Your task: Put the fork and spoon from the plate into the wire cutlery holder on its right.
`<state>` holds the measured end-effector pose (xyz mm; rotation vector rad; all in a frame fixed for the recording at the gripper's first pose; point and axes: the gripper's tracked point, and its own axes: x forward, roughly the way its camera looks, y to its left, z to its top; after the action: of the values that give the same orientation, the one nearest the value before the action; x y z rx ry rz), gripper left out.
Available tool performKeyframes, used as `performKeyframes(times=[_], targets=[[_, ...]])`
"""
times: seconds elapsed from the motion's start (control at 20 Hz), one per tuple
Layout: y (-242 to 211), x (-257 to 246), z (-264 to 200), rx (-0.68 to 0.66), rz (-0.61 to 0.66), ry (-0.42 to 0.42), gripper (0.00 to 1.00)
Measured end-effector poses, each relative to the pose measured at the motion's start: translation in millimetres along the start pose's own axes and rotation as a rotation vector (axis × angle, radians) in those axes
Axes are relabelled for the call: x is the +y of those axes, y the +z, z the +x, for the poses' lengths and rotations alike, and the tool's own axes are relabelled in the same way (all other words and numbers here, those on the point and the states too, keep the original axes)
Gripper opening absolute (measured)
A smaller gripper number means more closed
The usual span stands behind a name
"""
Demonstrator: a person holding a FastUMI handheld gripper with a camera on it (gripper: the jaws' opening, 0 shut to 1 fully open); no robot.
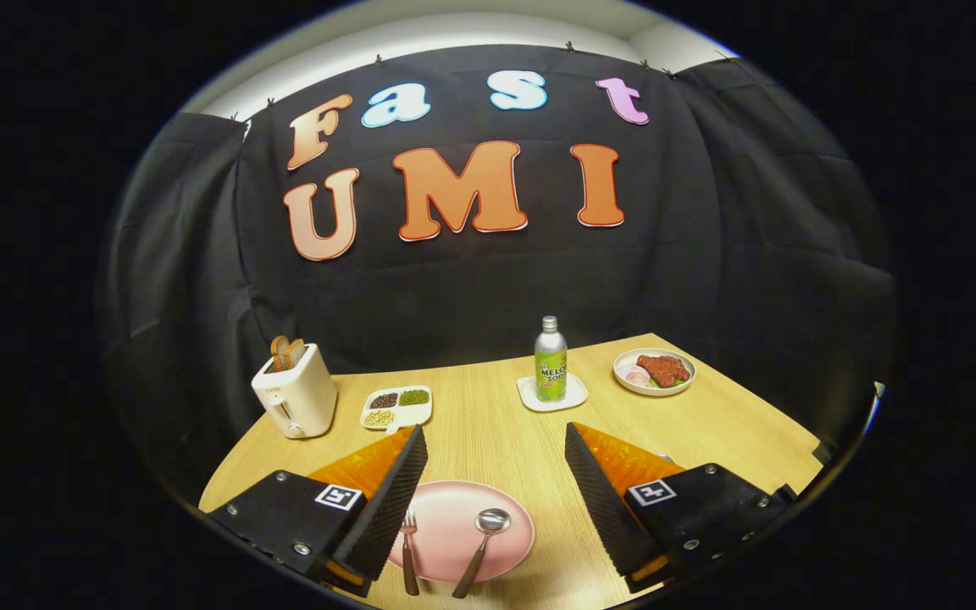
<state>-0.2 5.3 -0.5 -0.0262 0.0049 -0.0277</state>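
gripper view: gripper [496,445] fingers spread wide, fork [409,542] and spoon [481,542] on plate [446,529] between them, toward 6 o'clock.

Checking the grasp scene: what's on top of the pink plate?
On the pink plate lie a fork and a spoon, handles over its near rim. The open hand-held gripper straddles it; one finger covers the plate's edge beside the fork.
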Motion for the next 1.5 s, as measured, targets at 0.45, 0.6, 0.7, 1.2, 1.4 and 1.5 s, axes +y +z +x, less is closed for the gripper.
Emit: performKeyframes(times=[0.45, 0.6, 0.7, 1.2, 1.4, 1.5], targets=[[0.3, 7.9, 5.9, -0.01, -0.045, -0.001, 0.98], [-7.0, 9.1, 8.4, -0.003, -0.064, -0.006, 0.98], [-16.3, 8.6, 10.0, 0.012, -0.074, -0.012, 0.98], [-80.9, 18.1, 18.7, 0.107, -0.11, -0.007, 0.98], [-117.0, 20.5, 23.6, 0.18, -0.125, -0.01, 0.98], [-131.0, 22.9, 26.3, 0.21, -0.148, -0.013, 0.95]])
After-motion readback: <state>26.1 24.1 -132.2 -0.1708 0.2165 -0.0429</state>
